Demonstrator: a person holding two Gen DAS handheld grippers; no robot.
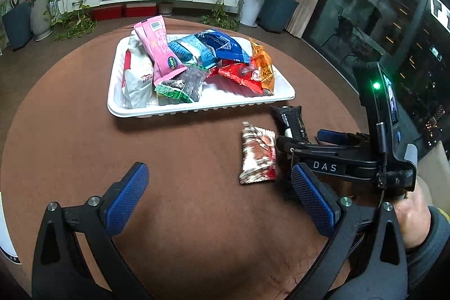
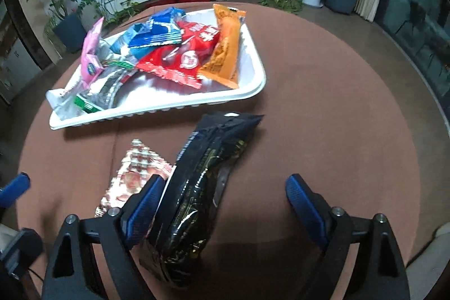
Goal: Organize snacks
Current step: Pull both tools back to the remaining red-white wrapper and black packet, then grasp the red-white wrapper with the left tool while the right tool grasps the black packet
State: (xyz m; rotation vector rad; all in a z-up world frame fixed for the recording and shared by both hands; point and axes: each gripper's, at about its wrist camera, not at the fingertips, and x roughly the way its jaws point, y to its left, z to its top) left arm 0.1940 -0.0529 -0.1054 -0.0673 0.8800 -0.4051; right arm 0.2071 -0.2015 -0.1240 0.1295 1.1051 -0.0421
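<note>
Brown round table (image 2: 323, 103): the black packet (image 2: 202, 187) is bracketed by the spread right gripper (image 2: 225, 204), best centred before closing, then carried to the white tray (image 2: 253, 92); the left gripper (image 1: 219, 196) is spread, empty.

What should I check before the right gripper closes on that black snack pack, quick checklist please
1. Right gripper open around black pack: ok.
2. Pack centred between fingers: not ok, it sits against the left finger.
3. Silver-red packet clear of the grasp: cannot tell, it lies beside that finger.
4. Left gripper open, holding nothing: ok.
5. Bare floor left in white tray: ok, at its near side.
6. Table free between pack and tray: ok.
</note>
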